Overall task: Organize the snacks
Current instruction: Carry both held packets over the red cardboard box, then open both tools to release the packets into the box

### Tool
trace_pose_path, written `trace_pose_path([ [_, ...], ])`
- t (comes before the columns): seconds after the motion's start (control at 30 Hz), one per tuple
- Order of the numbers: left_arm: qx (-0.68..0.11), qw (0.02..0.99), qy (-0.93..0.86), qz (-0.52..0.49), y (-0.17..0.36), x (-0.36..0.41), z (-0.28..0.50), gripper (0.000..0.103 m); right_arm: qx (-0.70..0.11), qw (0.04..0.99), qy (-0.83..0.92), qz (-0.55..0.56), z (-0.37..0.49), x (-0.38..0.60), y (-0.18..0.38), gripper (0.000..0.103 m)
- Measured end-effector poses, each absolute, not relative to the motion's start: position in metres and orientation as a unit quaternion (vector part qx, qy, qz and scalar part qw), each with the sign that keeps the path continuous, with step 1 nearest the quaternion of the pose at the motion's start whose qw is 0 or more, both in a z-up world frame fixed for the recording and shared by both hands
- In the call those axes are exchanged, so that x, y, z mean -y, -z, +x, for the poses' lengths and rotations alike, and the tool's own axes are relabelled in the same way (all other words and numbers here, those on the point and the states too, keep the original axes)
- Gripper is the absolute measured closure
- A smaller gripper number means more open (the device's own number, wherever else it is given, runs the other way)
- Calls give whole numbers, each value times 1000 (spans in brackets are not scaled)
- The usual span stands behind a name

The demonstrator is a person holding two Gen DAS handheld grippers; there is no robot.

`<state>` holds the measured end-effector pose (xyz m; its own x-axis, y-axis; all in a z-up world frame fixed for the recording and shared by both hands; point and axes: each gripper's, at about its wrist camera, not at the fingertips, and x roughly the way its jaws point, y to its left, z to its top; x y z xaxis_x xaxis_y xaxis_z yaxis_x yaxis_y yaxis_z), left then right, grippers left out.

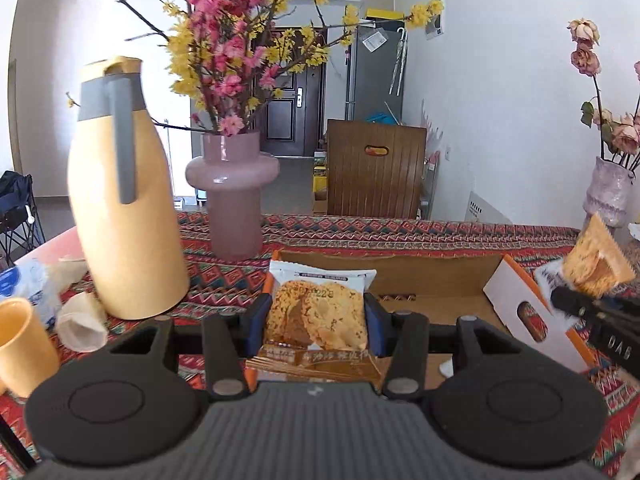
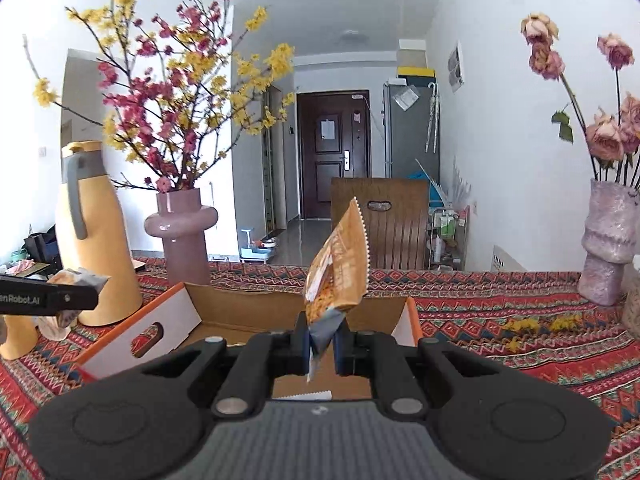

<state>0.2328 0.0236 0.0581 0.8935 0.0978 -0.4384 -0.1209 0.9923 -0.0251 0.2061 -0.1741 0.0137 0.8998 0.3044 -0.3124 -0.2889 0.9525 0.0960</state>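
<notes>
Table: a big red patterned cloth covers it from near edge to far, with everything else standing on top.

Thermos jug: tall, yellow with a grey handle, standing at the far left beside the pink vase of blossom branches.

Cardboard box: open-topped, orange-edged, sitting mid-table just beyond both grippers; one white flap with a handle cut-out leans out to the left. From here it reads as the place the snacks are headed, and what shows of its floor is bare cardboard.

Left gripper: clenched across the width of a biscuit packet, which stands upright between the blue pads, over the box's near left corner.

Right gripper: clamped on the bottom seam of a second snack packet, which sticks up edge-on and tilted over the middle of the box.

Look of the packets: flat foil pouches, orange and white, a golden round biscuit printed on the face, zigzag-cut ends.

Handling: I'd call these very light, crinkly and a bit slick. The biscuits inside probably crack under a hard squeeze. The sealed seam looks like the safest hold; the left grip across the body wants gentle pressure.
</notes>
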Motion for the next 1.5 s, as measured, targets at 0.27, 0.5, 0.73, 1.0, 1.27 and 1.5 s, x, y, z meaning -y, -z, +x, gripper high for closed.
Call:
trace_pose_path([
  [0.27,-244,967,-68,-31,-24,-29,261,54,-198,970,-141,24,230,172,19,92],
  [0.5,-248,966,-61,-33,-14,-33,261,54,-210,968,-138,8,229,165,26,92],
  [0.73,-213,974,-63,-40,-20,-33,250,2,-204,969,-139,23,225,172,22,67],
  [1.0,-194,979,-48,-40,-22,-29,242,0,-177,975,-130,46,214,185,14,0],
  [1.27,-199,977,-55,-44,-18,-31,244,0,-170,976,-131,43,211,182,12,0],
  [1.5,-191,979,-55,-47,-23,-32,241,0,-164,977,-128,42,207,184,9,0],
])
